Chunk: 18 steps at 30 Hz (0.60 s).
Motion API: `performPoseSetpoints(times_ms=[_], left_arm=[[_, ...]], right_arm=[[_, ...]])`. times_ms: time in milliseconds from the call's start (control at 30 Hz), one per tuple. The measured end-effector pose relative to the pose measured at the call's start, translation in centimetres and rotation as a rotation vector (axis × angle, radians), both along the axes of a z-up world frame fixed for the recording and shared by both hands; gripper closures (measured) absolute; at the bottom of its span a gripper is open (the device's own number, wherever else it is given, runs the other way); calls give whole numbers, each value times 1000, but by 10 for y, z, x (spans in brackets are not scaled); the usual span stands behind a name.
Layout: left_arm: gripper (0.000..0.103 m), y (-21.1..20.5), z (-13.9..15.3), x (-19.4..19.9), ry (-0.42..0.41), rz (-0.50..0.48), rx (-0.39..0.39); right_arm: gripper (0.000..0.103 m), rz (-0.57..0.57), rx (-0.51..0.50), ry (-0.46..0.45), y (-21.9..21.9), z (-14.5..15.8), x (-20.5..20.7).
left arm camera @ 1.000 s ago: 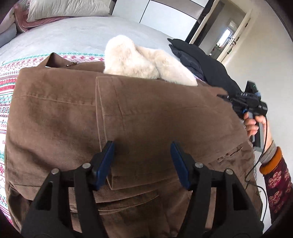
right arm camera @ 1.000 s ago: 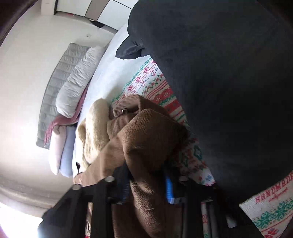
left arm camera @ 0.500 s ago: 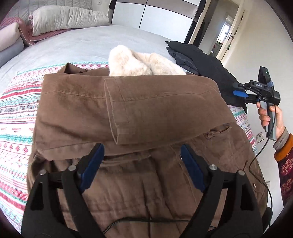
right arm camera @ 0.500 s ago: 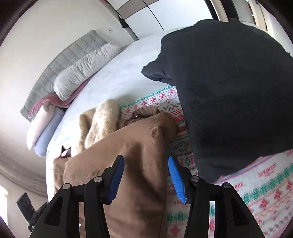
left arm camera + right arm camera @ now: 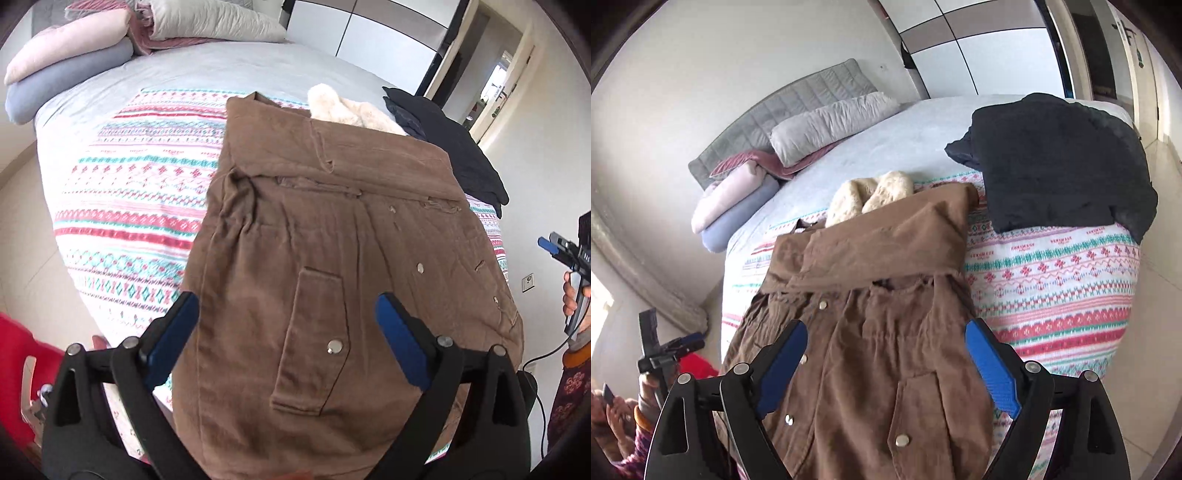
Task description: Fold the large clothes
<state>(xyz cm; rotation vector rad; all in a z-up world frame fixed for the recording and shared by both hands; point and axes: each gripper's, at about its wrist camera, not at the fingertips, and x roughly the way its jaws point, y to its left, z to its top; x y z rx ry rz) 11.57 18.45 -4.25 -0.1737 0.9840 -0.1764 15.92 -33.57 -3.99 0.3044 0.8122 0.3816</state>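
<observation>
The brown coat (image 5: 332, 280) lay spread on the patterned blanket (image 5: 140, 192) that covered the near end of the bed (image 5: 192, 70), its hem toward the near edge and its sleeves folded across the chest in a flat band at the far end. Its cream fleece hood lining (image 5: 343, 107) stuck out beyond that folded band, on the far side. A flap pocket (image 5: 314, 339) with a metal snap sat on the near front panel, and more snaps ran up the placket. To the right of the coat, a black garment (image 5: 1060, 162) lay in a heap partly on the blanket and partly on the grey sheet, close to the coat's far right corner but not clearly touching it. Pillows and folded bedding (image 5: 750, 192) were stacked at the far left against the grey quilted headboard (image 5: 783, 110). The left gripper (image 5: 288, 339) hung above the near part of the coat with its blue-padded jaws spread wide and nothing between them. The right gripper (image 5: 886, 365) was likewise above the coat's lower half, jaws wide apart and holding nothing. In the left wrist view the right gripper also showed at the far right edge, gripped by the person's hand, off the side of the bed.
</observation>
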Motion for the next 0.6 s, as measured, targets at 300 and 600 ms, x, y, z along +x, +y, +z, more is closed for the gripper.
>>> performPoseSetpoints(times_ms=[300, 600], left_arm=[[7, 55, -60, -28, 111, 65, -76], [7, 57, -100, -22, 222, 33, -219]], right_arm=[[14, -14, 145, 229, -27, -98, -31], [14, -31, 171, 281, -33, -127, -45]])
